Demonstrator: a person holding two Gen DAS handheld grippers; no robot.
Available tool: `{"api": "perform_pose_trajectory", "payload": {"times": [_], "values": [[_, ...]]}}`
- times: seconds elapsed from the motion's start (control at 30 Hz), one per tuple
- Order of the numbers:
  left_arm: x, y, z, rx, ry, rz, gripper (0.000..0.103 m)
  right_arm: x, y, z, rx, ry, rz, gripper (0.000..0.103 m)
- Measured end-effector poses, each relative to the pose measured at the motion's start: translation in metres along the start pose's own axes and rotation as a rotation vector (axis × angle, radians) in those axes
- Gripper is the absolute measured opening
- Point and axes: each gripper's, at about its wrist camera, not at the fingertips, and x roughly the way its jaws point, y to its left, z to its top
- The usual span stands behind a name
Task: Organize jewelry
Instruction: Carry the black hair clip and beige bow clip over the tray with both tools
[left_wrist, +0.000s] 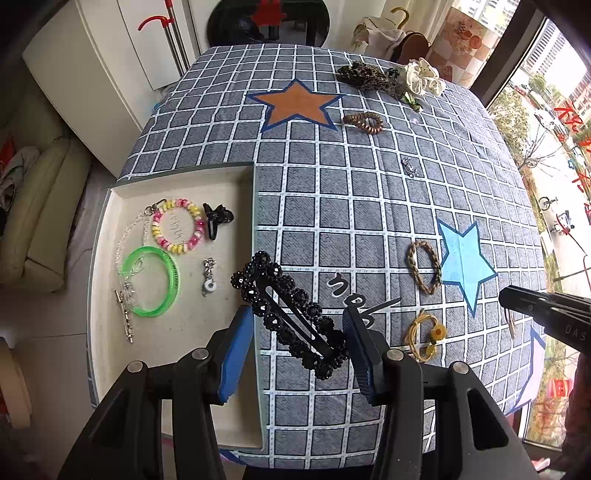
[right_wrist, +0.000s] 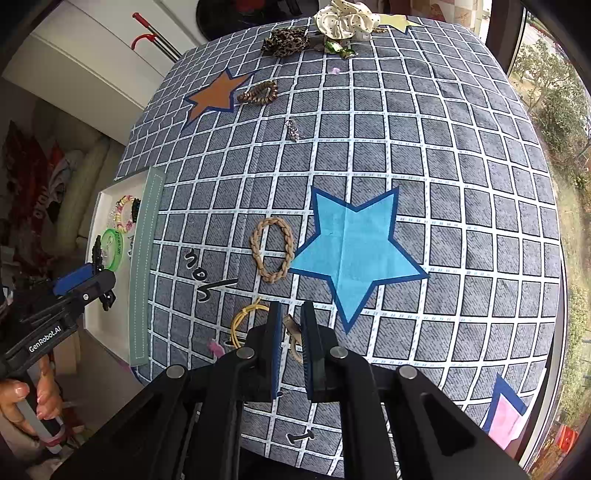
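My left hand-held gripper (left_wrist: 299, 325) grips the black beaded hair clip (left_wrist: 288, 314) above the tray's (left_wrist: 177, 177) edge; right hand-held gripper (right_wrist: 291, 332) clenches a small beige clip (right_wrist: 293, 341).

Both wrist cameras look steeply down from close above the desk (left_wrist: 332, 177); both views share the braided ring (left_wrist: 424, 266) and blue star (right_wrist: 354, 251).

Daylit window (left_wrist: 546, 155) beside white cabinet (left_wrist: 92, 74), beige sofa (left_wrist: 37, 221).
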Motion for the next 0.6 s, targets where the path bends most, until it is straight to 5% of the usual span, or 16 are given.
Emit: {"api": "perform_pose_trajectory", "payload": {"times": [0.6], "values": [[-0.004,0.129,-0.050,-0.174,0.020,0.067,0.057,0.032,0.167,0.024,-0.218,0.033,0.092,0.011]]}}
